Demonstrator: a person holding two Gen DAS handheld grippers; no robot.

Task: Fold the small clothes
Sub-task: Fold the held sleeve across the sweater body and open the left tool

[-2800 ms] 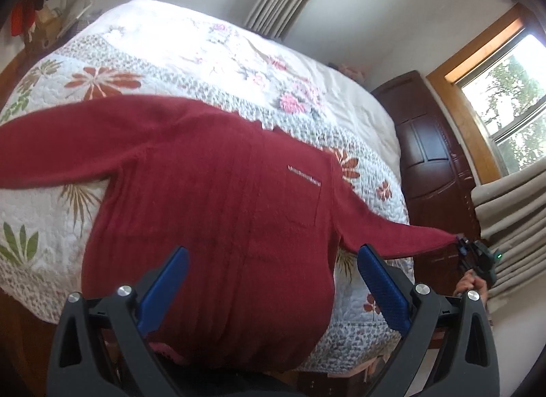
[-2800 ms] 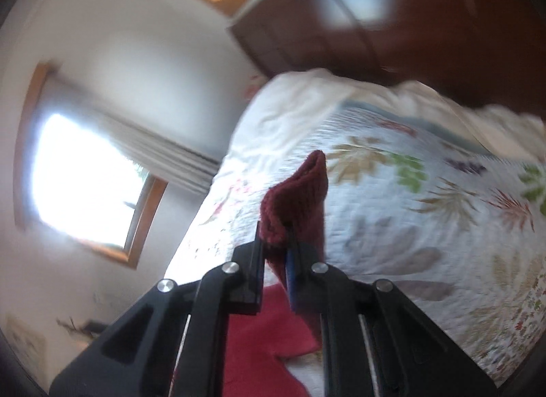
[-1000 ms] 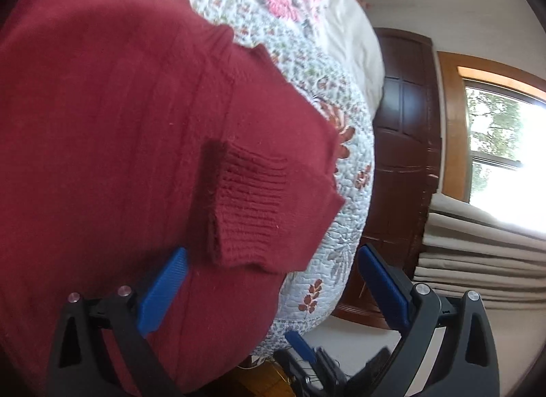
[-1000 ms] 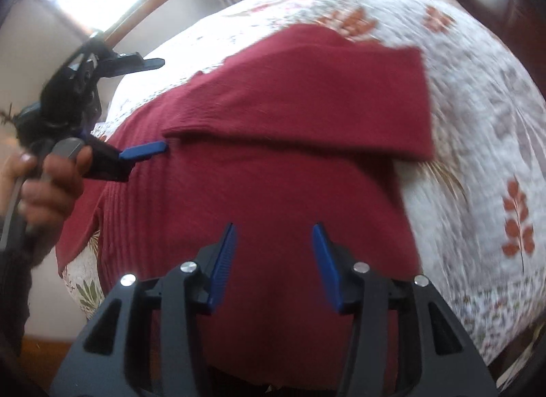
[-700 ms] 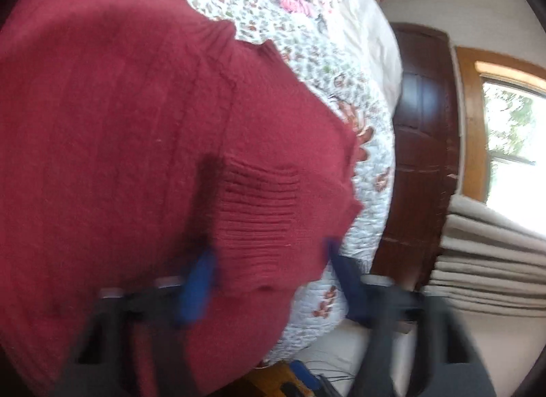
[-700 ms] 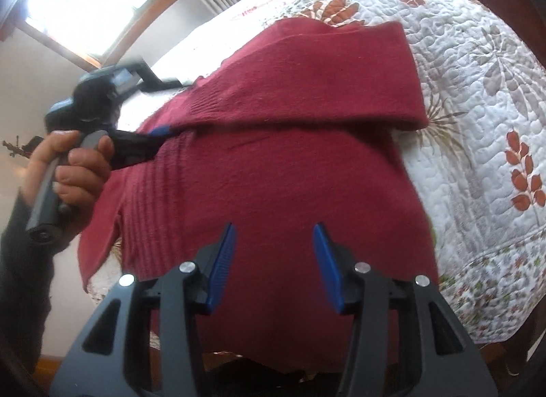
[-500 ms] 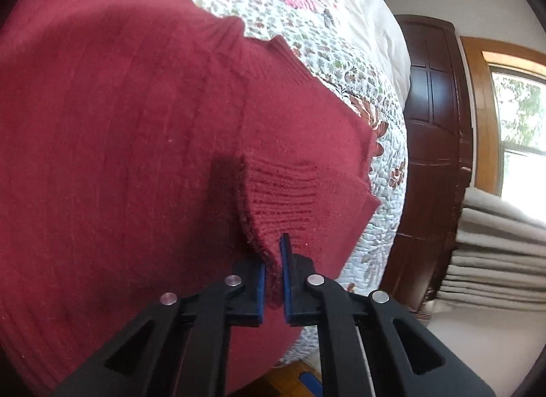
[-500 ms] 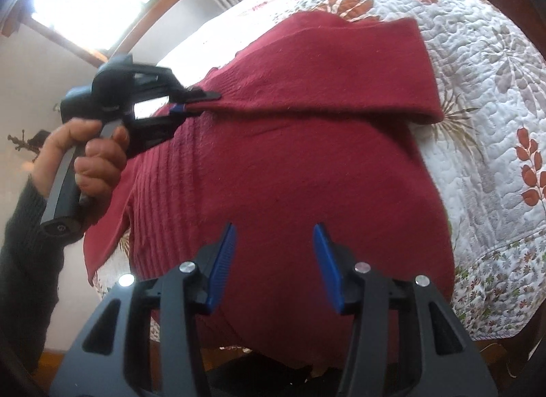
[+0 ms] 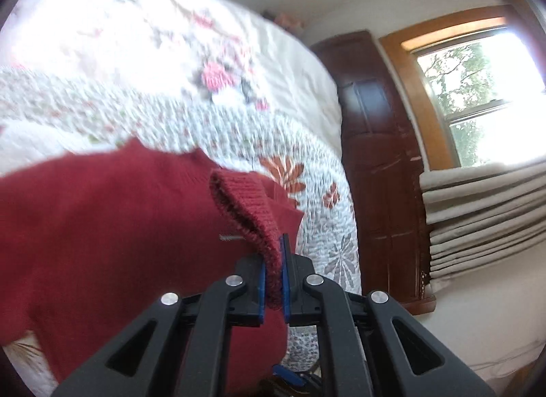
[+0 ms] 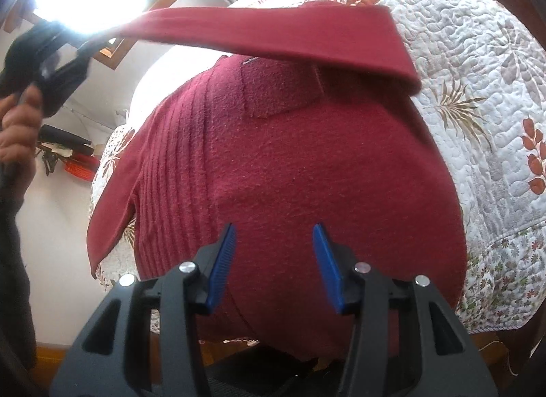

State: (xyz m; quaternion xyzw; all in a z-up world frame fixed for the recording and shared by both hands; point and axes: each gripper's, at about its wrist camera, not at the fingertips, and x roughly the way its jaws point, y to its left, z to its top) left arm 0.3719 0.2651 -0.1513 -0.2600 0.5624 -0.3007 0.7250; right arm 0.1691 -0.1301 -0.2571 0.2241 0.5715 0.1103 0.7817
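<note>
Half a second before, our left gripper [image 9: 273,269] had just clamped the ribbed cuff [image 9: 250,212] while it lay on the red sweater [image 10: 307,171]; now it had hoisted the cuff clear, so the right sleeve [image 10: 273,35] stretched taut above the chest, which we took as the sleeve fold being redone, not finished. Our right gripper [image 10: 274,265] hung over the hem with its blue pads apart, gripping nothing. The sweater lay spread on the floral quilt [image 10: 484,66]. The other sleeve [image 10: 109,206] drooped off the bed's edge, unfolded. A dark wooden door [image 9: 378,165] and window [image 9: 477,89] stood beyond, obstructing nothing.
</note>
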